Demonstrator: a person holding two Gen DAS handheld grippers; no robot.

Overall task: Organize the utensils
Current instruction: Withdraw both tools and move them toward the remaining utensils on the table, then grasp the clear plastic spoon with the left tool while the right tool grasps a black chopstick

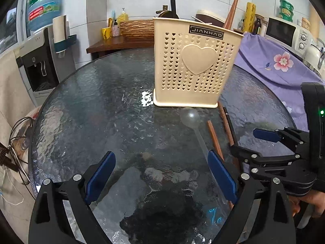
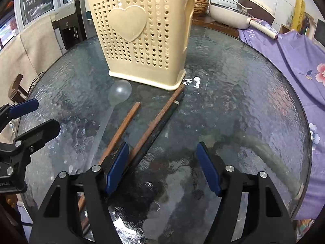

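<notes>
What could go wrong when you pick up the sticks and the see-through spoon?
The chopsticks lie close together, so the open right gripper might pinch several at once or knock one rolling. The clear spoon is hard to see on the shiny glass table; the open left gripper might miss it.

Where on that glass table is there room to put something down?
Bare glass lies left of the holder and spoon, out to the table rim, and right of the chopsticks toward the purple cloth. It is crowded in front of the holder, where spoon, chopsticks and both open grippers sit.
</notes>
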